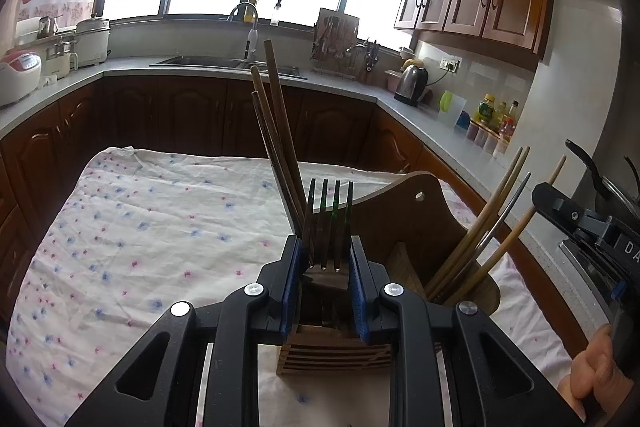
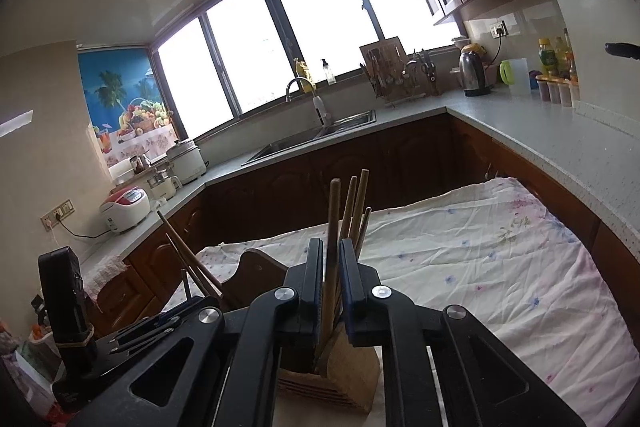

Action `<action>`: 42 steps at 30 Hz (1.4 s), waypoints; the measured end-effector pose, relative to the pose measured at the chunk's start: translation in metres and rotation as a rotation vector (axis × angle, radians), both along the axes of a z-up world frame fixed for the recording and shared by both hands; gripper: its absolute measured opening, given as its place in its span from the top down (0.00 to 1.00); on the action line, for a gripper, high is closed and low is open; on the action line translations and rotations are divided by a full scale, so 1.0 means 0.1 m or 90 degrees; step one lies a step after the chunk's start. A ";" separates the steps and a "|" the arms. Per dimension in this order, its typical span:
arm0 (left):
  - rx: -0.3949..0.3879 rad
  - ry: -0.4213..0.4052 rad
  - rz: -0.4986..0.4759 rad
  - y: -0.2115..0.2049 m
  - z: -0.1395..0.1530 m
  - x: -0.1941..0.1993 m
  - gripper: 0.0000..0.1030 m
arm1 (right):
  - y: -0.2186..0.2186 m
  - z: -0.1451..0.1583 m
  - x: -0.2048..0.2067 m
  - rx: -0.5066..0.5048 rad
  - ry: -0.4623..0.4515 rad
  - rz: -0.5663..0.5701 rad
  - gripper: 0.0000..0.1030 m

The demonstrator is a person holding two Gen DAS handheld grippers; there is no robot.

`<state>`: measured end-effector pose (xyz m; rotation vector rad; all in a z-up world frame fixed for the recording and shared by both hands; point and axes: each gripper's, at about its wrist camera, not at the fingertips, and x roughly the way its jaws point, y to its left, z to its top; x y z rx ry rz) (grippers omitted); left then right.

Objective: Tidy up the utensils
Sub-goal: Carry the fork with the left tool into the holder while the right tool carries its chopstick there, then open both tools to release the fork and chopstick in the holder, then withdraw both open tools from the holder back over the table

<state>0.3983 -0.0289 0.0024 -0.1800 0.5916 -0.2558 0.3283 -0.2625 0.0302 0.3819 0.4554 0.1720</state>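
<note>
The wooden holder (image 1: pixel 336 347) stands on the desk (image 1: pixel 160 227), which has a flowery cloth over it. The holder has small boxes so that each kind of tool gets its own spot.

The left gripper (image 1: pixel 326 263) sits just above the holder. Its jaws are narrow and squeeze the fork (image 1: pixel 328 215) by its neck. The fork's prongs point up, so its handle goes down into the holder, where it probably belongs. Some chopsticks (image 1: pixel 276 131) lean up out of the holder just behind the fork, and more sticks (image 1: pixel 484 227) lean out of its right side.

The right gripper (image 2: pixel 331 267) also sits just above the holder. Its jaws are almost closed around one upright wooden stick (image 2: pixel 333 247). Whether they press it or have let go cannot be told. Other sticks stand close behind it.
</note>
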 end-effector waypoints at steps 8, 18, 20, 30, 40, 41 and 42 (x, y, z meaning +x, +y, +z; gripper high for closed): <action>0.008 0.001 0.005 -0.04 0.02 -0.02 0.78 | -0.02 -0.02 0.03 0.005 0.014 -0.002 0.90; 0.019 0.002 0.002 -0.07 0.04 -0.05 0.64 | -0.02 -0.04 0.05 0.010 0.022 0.001 0.90; 0.021 0.002 -0.001 -0.08 0.05 -0.05 0.64 | -0.03 -0.04 0.05 0.013 0.023 0.002 0.89; 0.022 -0.009 0.011 -0.02 0.13 -0.25 0.48 | -0.09 0.03 -0.06 0.036 0.019 -0.003 0.61; 0.029 -0.009 0.067 0.18 0.12 -0.83 0.06 | 0.07 0.01 -0.38 0.045 0.021 0.040 0.07; 0.021 -0.005 0.067 0.23 0.12 -0.89 0.06 | 0.09 0.00 -0.44 0.044 0.022 0.044 0.07; 0.015 -0.003 0.069 0.27 0.12 -0.93 0.06 | 0.10 0.00 -0.49 0.043 0.020 0.044 0.07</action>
